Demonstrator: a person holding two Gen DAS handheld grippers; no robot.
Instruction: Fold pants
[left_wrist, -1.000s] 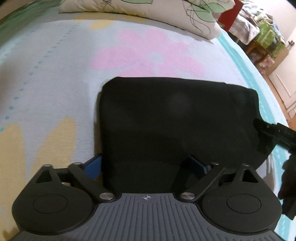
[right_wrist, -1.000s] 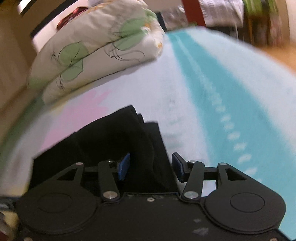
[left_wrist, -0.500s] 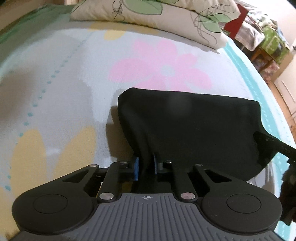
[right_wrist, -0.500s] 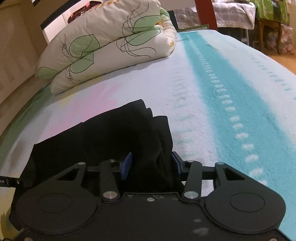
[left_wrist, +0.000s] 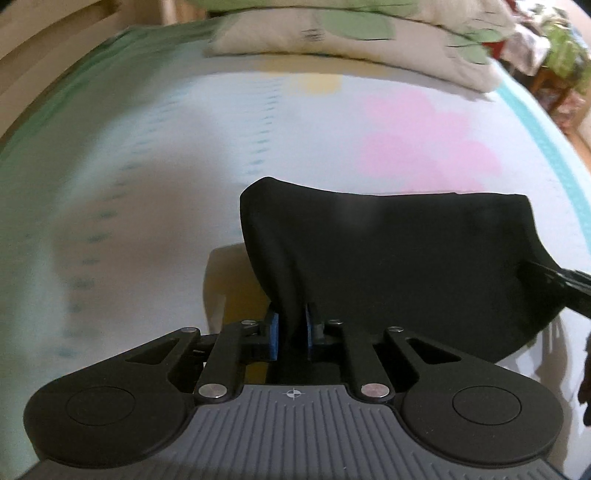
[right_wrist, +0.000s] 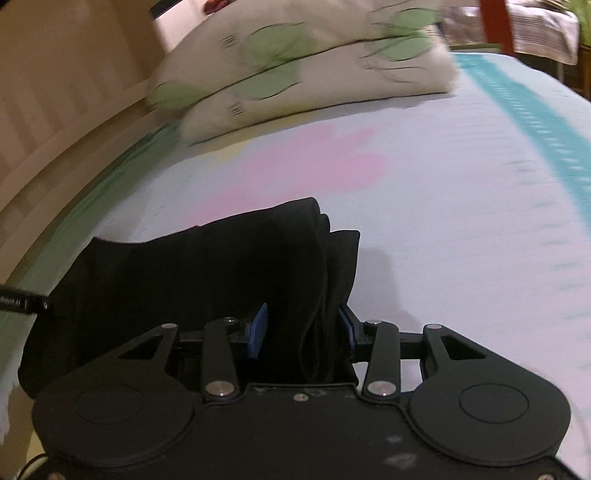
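Note:
The folded black pants hang lifted above the flowered bed sheet, held at both near corners. My left gripper is shut on the pants' left near corner, its blue pads pinching the cloth. My right gripper is shut on a thick bunch of layers of the pants at the right near corner. The right gripper's finger shows at the right edge of the left wrist view. The pants' underside is hidden.
A folded leaf-print quilt lies at the head of the bed. A wooden bed frame runs along the left. Furniture and clutter stand beyond the bed's right side. A teal stripe marks the sheet.
My left gripper closed on the pants' corner. Both grippers lifted the pants off the sheet and swung them; the near edge now hangs above the bed.

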